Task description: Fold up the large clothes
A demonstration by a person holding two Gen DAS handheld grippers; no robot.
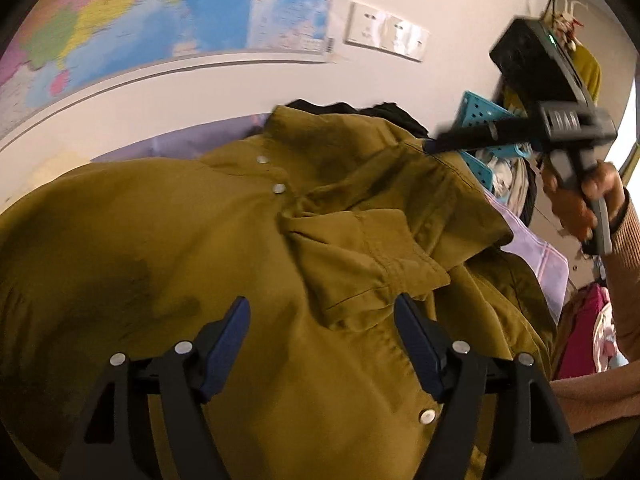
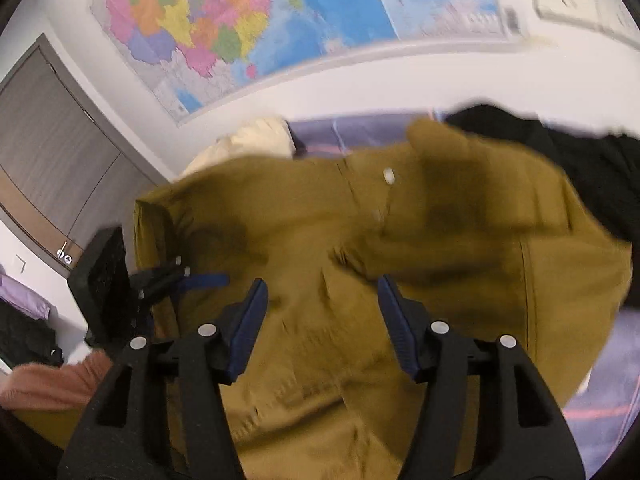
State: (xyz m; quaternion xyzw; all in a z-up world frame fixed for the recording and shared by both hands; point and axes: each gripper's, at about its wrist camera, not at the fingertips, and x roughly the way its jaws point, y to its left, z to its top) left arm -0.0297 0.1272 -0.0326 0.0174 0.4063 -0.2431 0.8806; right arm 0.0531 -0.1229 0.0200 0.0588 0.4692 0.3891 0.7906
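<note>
Olive-brown cloth of the jacket [image 1: 192, 240] is spread flat for folding on a lilac bedsheet [image 2: 600, 412], sleeve cuff [image 1: 372, 256] laid across its middle. Left claw [image 1: 322, 344] and right claw [image 2: 322, 322] are held spread above it, nothing pinched.

Right tongs [image 2: 320, 296] gape, empty, over olive jacket [image 2: 320, 240] (blurred).

Home bedroom: wall map [image 2: 248, 36], wardrobe [image 2: 52, 140], bed w/ clothes [image 1: 508, 184].
</note>
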